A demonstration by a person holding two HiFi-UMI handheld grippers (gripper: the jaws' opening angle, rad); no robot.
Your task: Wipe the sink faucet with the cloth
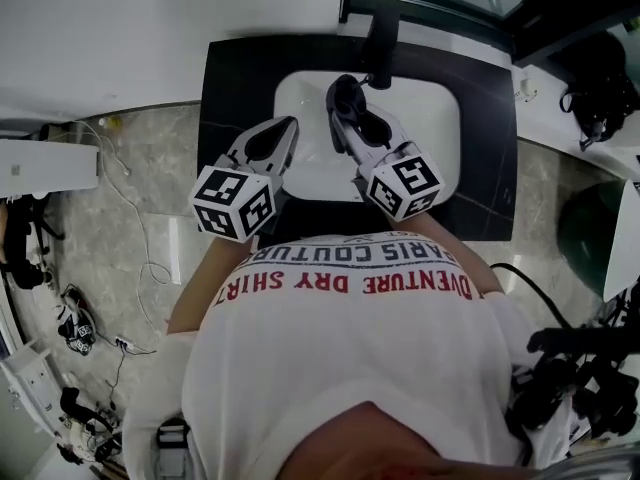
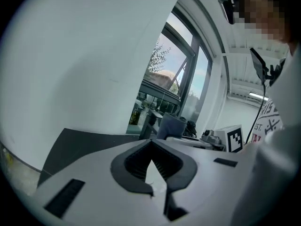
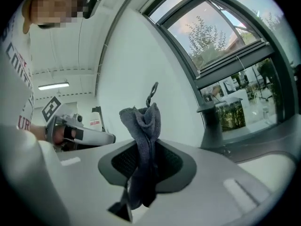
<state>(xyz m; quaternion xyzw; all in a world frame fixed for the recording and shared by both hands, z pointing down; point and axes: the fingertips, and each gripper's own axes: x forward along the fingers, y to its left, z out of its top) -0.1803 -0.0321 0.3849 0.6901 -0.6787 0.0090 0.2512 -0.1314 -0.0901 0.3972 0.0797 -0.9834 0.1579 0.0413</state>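
Rough grey terry cloth [image 3: 143, 140], glossy white sink basin [image 1: 300, 108], matt black faucet [image 1: 381, 43]

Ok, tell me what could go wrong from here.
1. The cloth is pinched as a narrow bunch in the right gripper; its bare jaws might scrape the faucet rather than wipe it.
2. The left gripper, shut and empty, hangs close beside it over the sink; the two could bump.

Grey cloth [image 3: 143, 140]: bunched into a narrow upright fold, pinched between the jaws of my right gripper [image 3: 141, 171], top end sticking out past the tips. Dark faucet [image 3: 212, 121]: upright, near, ahead and right of those tips.
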